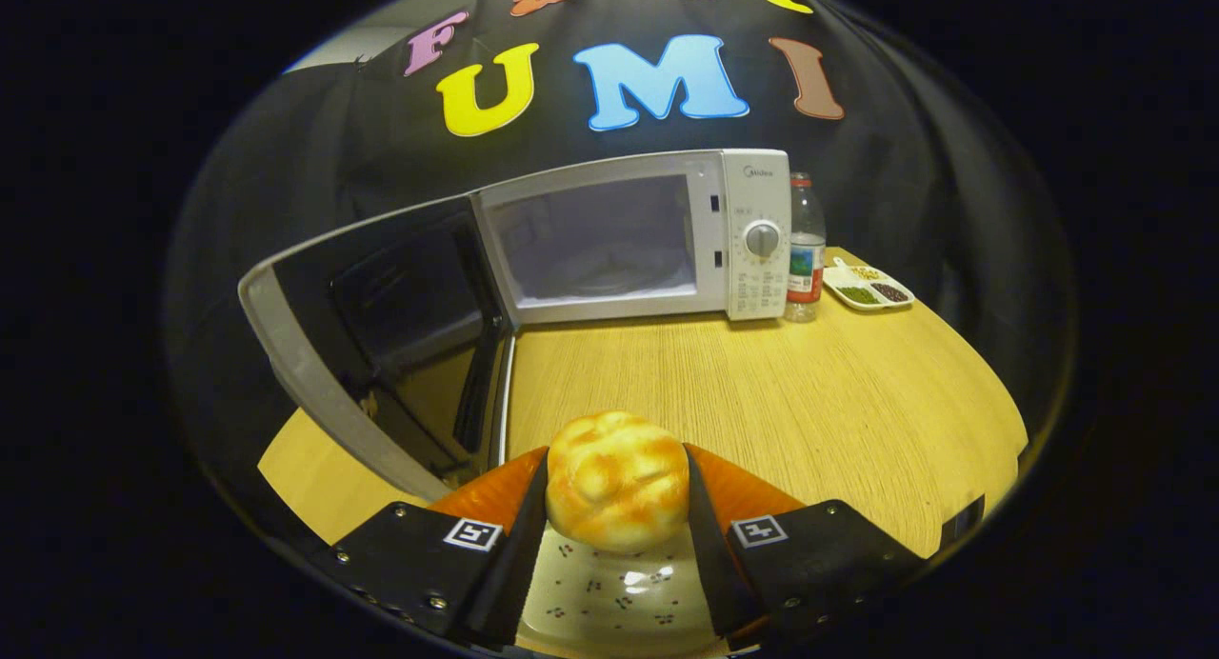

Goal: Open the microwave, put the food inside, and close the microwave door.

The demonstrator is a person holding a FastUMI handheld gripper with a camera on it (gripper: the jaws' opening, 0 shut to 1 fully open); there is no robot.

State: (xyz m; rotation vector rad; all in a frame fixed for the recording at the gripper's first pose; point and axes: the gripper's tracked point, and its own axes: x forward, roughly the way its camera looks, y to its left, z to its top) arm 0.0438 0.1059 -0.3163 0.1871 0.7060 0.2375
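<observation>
A golden bread bun [617, 480] sits between my two fingers, and both fingers press on its sides, so my gripper [616, 492] is shut on it. Under the bun lies a white plate [619, 597] with small dark marks. Beyond the fingers, a white microwave [757, 235] stands at the back of the wooden table [809, 402]. Its door [371, 326] is swung wide open to the left, and the cavity [595, 245] shows a glass turntable with nothing on it.
A plastic bottle [806, 249] with a red cap stands right beside the microwave. A small white divided dish [869, 288] with green and dark contents lies further right. The open door's edge reaches toward the table's front left.
</observation>
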